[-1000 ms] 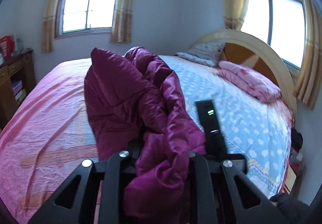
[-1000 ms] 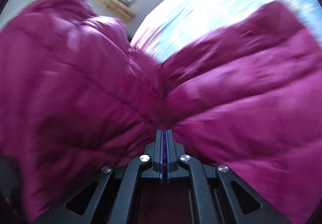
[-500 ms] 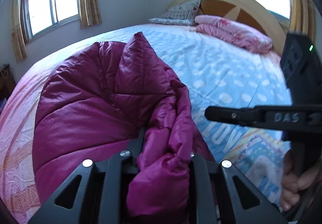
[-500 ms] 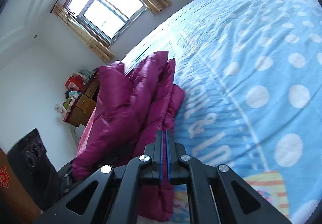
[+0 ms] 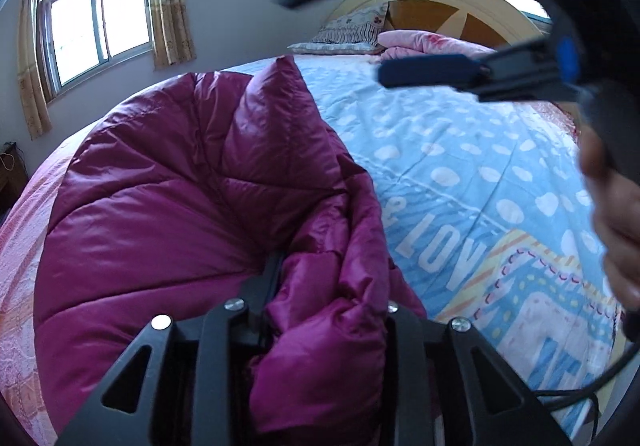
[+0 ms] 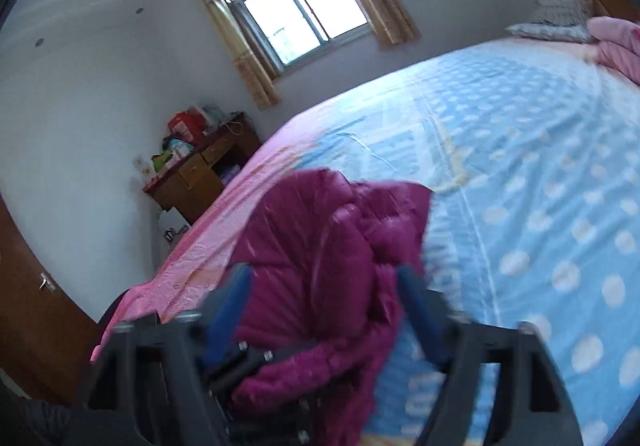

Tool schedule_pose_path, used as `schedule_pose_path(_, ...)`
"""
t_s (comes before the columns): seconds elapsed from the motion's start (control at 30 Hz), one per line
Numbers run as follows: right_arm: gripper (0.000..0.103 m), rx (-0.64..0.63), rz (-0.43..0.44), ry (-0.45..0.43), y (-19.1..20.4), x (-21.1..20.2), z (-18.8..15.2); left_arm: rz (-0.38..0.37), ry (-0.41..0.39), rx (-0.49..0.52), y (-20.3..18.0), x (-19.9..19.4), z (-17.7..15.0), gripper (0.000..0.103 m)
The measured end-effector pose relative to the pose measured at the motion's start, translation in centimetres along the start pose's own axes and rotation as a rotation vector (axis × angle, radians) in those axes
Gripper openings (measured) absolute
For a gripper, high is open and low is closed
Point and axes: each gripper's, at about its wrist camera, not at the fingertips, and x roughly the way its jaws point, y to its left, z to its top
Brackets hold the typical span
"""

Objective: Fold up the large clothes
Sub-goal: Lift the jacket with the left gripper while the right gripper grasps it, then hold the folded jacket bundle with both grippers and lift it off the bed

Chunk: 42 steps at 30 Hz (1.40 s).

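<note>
The left gripper (image 5: 320,286) is clamped on a bunched fold of the magenta jacket (image 5: 168,205), which lies on the bed (image 5: 460,173) toward its pink side. The right gripper (image 6: 324,298) hangs above the jacket with fingers (image 6: 228,302) spread apart, holding nothing. Farther off are pillows (image 5: 352,33), a headboard (image 5: 452,9), a window (image 6: 304,17) and a desk (image 6: 200,173).

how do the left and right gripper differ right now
The left gripper is clamped on a bunch of the magenta quilted down coat; the right gripper is open and holds nothing. The left sits low against the coat; the right is lifted above the blue dotted bedsheet. Both have black frames.
</note>
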Motion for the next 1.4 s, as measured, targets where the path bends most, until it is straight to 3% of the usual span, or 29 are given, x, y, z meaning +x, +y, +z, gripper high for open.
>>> schedule_pose_path(0.07,0.078,-0.029,-0.053,0.006,-0.2,1.7,0.4,-0.019,-0.003,-0.018,0.4,-0.3,-0.2,0.028)
schedule_pose_path(0.13,0.066,-0.052,-0.076,0.058,-0.8,3.8,0.3,-0.028,-0.003,-0.022,0.4,0.0,0.0,0.028)
schedule_pose_path(0.17,0.034,-0.047,-0.073,0.108,-1.3,4.9,-0.1,-0.035,-0.005,-0.023,0.5,-0.1,-0.1,0.028)
schedule_pose_path(0.2,0.015,-0.040,-0.082,0.132,-1.6,5.6,-0.4,-0.041,-0.006,-0.023,0.5,0.0,-0.3,0.028)
schedule_pose_path(0.3,0.014,-0.025,-0.128,0.146,-3.4,6.4,-1.4,-0.076,0.004,-0.008,0.9,-0.6,-0.2,0.036)
schedule_pose_path(0.43,0.014,0.057,-0.109,0.192,-5.9,7.8,-3.0,-0.163,0.040,0.054,1.4,-3.5,-0.5,0.051)
schedule_pose_path(0.47,0.014,0.069,-0.105,0.192,-6.3,8.0,-3.2,-0.195,0.031,0.064,1.9,-5.3,-0.8,0.061)
schedule_pose_path(0.5,0.014,0.085,-0.099,0.192,-6.7,8.1,-3.4,-0.210,0.014,0.069,2.4,-6.8,-1.0,0.078)
schedule_pose_path(0.57,0.014,0.128,-0.077,0.197,-7.5,8.4,-3.4,-0.225,-0.040,0.072,4.0,-10.2,-1.6,0.089)
schedule_pose_path(0.63,0.014,0.140,-0.061,0.200,-7.8,8.4,-3.6,-0.223,-0.073,0.051,6.4,-12.4,-1.6,0.089)
schedule_pose_path(0.73,0.014,0.142,-0.056,0.199,-8.0,8.5,-3.6,-0.159,-0.107,-0.067,10.7,-12.4,0.3,0.089)
schedule_pose_path(0.8,0.014,0.139,-0.060,0.197,-7.9,8.5,-3.6,-0.070,-0.113,-0.156,13.5,-10.6,2.8,0.089)
schedule_pose_path(0.97,0.014,0.149,-0.050,0.192,-8.4,8.5,-3.8,0.036,-0.053,-0.259,14.6,-4.0,7.1,0.088)
schedule_pose_path(1.17,0.014,0.168,-0.032,0.191,-8.7,8.3,-3.9,0.155,0.098,-0.201,12.4,3.5,6.1,0.089)
schedule_pose_path(1.4,0.014,0.222,0.019,0.206,-9.9,8.6,-3.8,0.189,0.145,-0.142,11.7,5.0,3.6,0.101)
